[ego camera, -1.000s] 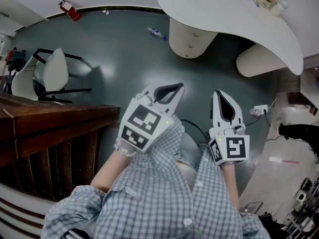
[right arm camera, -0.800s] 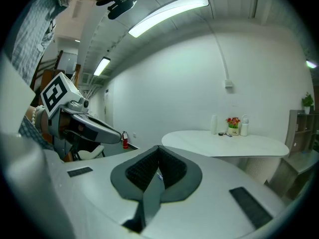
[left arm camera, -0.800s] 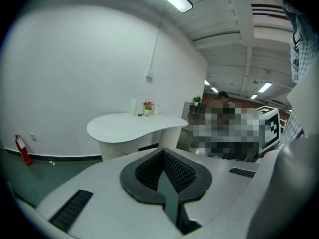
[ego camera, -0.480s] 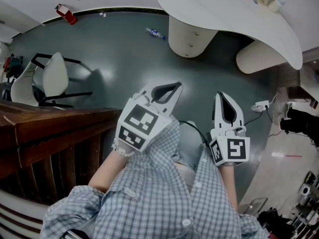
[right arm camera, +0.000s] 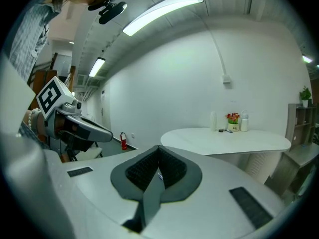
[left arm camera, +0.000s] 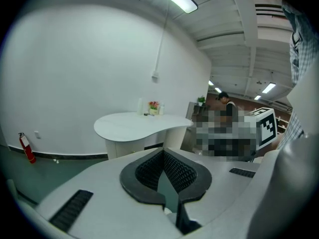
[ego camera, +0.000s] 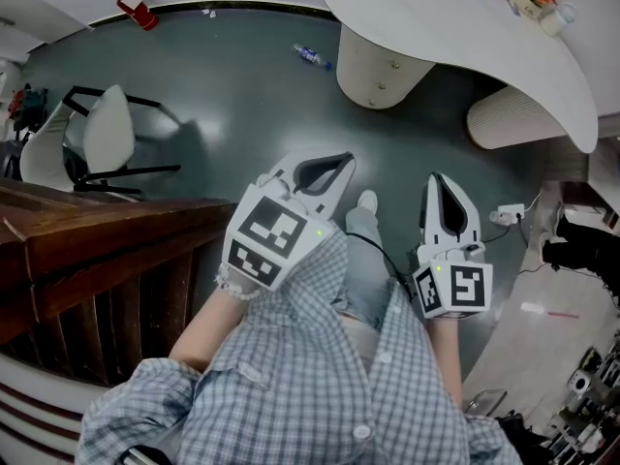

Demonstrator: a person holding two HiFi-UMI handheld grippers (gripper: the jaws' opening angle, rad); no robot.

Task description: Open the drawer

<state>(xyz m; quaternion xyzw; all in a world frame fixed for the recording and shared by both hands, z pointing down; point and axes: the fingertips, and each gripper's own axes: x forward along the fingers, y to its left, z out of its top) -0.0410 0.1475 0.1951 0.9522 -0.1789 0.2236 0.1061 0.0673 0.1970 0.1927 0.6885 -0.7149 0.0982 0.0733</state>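
No drawer shows plainly in any view. A dark wooden cabinet point(ego camera: 97, 250) stands at the left of the head view, seen from above. My left gripper point(ego camera: 347, 159) is held in the air above the grey floor, to the right of that cabinet, its jaws shut on nothing. My right gripper point(ego camera: 439, 178) hangs beside it, also shut and empty. In the left gripper view the left gripper point(left arm camera: 162, 151) points at a white curved table point(left arm camera: 134, 123). From its own view, the right gripper point(right arm camera: 159, 147) faces the same table point(right arm camera: 234, 139).
The white curved table point(ego camera: 455, 27) on a round pedestal point(ego camera: 380, 66) fills the far right. White chairs point(ego camera: 102, 143) stand at the left. A plastic bottle point(ego camera: 312, 57) and a fire extinguisher point(ego camera: 136, 10) lie by the wall. A power strip point(ego camera: 506, 216) and cable are at the right.
The head view has shifted a little, and a white shoe now shows between the grippers. Both grippers stay shut and keep almost the same pose.
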